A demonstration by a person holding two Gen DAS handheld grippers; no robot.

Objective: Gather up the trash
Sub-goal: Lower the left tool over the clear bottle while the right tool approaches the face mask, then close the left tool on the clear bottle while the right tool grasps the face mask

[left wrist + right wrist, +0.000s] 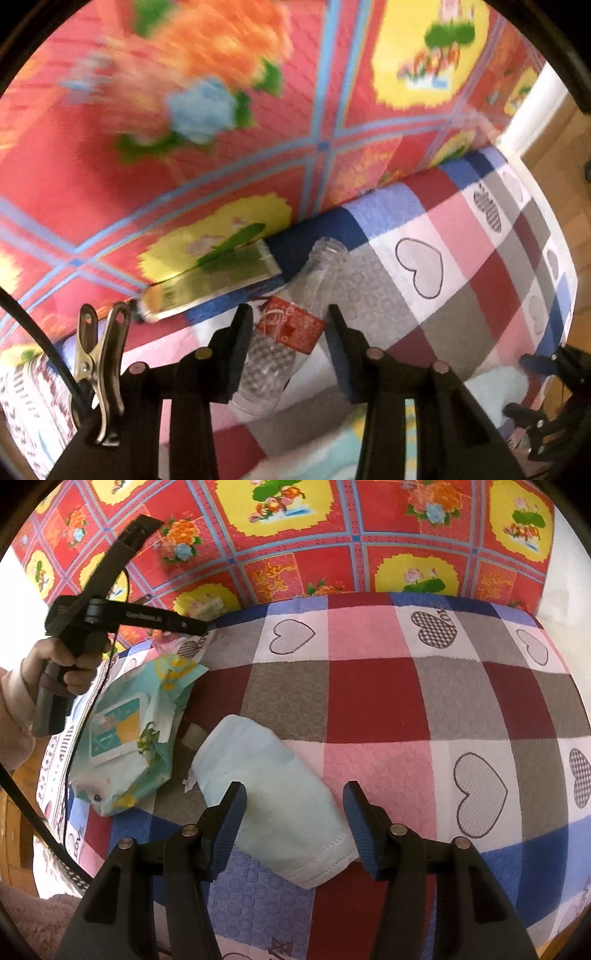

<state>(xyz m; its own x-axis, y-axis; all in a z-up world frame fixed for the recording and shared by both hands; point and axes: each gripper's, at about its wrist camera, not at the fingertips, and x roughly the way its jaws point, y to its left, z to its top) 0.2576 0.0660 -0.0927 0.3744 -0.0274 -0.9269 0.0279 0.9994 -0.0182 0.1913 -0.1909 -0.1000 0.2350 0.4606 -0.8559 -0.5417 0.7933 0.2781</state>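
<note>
A clear plastic bottle (291, 325) with a red label lies tilted, neck toward the wall, on the checked heart blanket (443, 236). My left gripper (288, 328) has a finger against each side of the label, shut on the bottle. A flat green-yellow foil packet (210, 284) leans at the foot of the wall beside it. In the right wrist view a folded pale blue-white pad (266, 782) lies on the blanket. My right gripper (293, 812) stands open just over the pad's near end, one finger on each side.
A teal wet-wipe pack (125, 731) lies left of the pad. A hand (70, 661) holds the left gripper's handle above it. A red floral mat (295, 546) covers the wall behind. The blanket's edge drops off to a wooden floor (554, 147).
</note>
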